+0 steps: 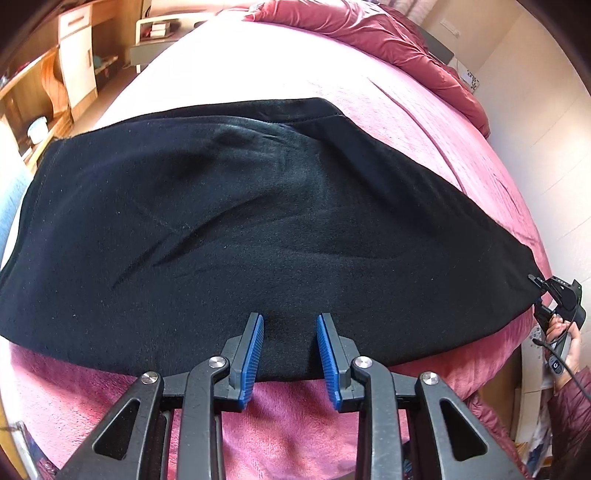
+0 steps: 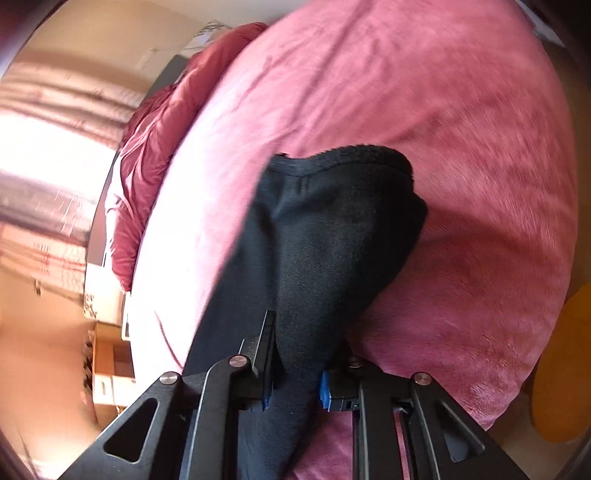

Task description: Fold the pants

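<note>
Black pants (image 1: 258, 221) lie spread across a pink blanket (image 1: 424, 122) on a bed. My left gripper (image 1: 290, 321) hovers at the pants' near edge. Its blue pads (image 1: 255, 354) stand apart with flat fabric showing between them, so it is open. At the far right, a hand holds my right gripper (image 1: 543, 291) at the pants' corner. In the right wrist view, my right gripper (image 2: 306, 332) is shut on a bunched fold of the black pants (image 2: 332, 221), lifted off the blanket (image 2: 443, 110). The fabric hides most of its pads.
A dark red duvet (image 1: 369, 33) is heaped at the far end of the bed. Wooden cabinets and shelves (image 1: 77, 55) stand beyond the bed's left side. An orange object (image 2: 561, 369) sits off the bed at the right. A bright window (image 2: 44, 155) is at the left.
</note>
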